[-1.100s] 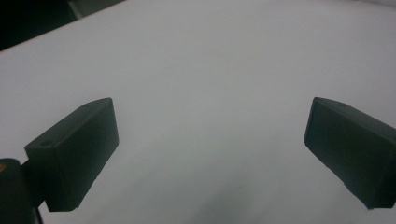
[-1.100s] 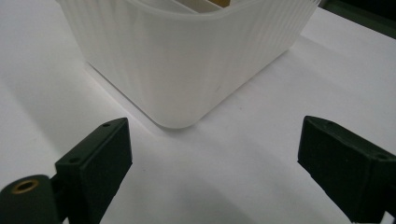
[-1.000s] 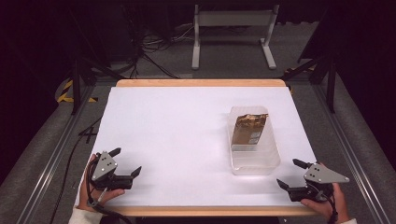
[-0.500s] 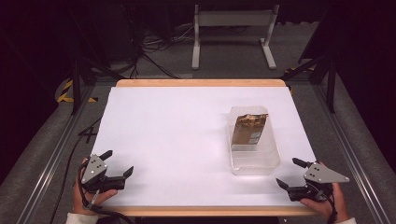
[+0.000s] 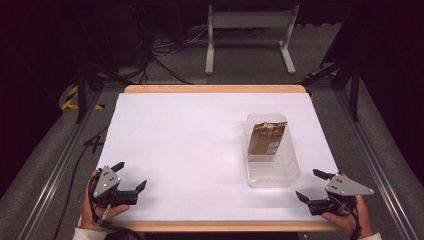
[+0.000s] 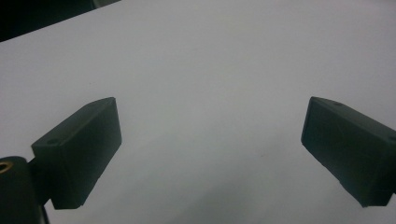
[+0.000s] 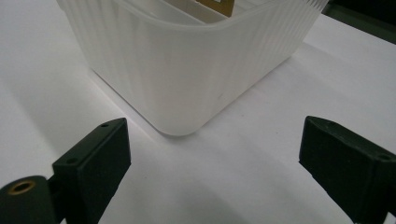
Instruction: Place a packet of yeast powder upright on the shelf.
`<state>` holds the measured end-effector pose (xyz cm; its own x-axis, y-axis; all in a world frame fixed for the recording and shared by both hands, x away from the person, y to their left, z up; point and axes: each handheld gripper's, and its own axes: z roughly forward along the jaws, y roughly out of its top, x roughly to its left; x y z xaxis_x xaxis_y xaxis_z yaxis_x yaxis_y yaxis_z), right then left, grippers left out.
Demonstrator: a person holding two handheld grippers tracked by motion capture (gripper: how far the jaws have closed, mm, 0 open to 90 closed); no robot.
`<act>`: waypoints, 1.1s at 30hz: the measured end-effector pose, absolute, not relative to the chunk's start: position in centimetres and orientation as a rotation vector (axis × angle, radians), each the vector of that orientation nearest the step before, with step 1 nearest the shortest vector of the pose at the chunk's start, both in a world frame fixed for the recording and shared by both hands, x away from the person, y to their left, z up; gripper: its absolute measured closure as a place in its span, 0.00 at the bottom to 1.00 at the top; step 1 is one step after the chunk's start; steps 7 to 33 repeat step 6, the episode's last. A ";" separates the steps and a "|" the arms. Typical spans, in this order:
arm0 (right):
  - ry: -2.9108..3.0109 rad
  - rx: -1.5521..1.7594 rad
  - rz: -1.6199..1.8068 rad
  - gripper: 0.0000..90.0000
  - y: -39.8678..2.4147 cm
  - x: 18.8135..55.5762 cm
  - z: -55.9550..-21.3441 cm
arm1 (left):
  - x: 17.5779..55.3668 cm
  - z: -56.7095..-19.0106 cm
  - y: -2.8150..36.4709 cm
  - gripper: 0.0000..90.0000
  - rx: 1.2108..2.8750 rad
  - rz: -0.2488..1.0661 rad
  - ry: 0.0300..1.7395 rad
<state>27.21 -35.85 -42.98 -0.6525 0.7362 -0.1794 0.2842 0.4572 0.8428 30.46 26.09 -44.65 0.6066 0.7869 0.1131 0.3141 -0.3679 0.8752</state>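
Both grippers, left gripper (image 5: 131, 176) and right gripper (image 5: 314, 184), are resting wide open and empty, the right one facing the clear bin (image 5: 272, 167) holding a gold packet (image 5: 266, 138).

Spread-jawed left gripper (image 6: 210, 154) over white table (image 6: 210, 60)

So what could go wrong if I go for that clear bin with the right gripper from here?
The right gripper sits open and low, facing a rounded corner of the clear bin. Closing there would probably slip off the curve or push the bin across the white table. The brown packet stands loose inside and could topple if the bin jolts or tilts.
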 end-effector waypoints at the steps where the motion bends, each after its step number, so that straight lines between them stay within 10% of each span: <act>1: 2.177 0.848 1.116 0.11 -35.8 27.2 -43.0 | 30.5 -44.7 26.1 0.06 1.944 0.671 0.874; 33: 2.173 0.851 1.120 0.11 -35.9 27.2 -43.0 | 30.6 -44.6 25.9 0.06 1.950 0.671 0.874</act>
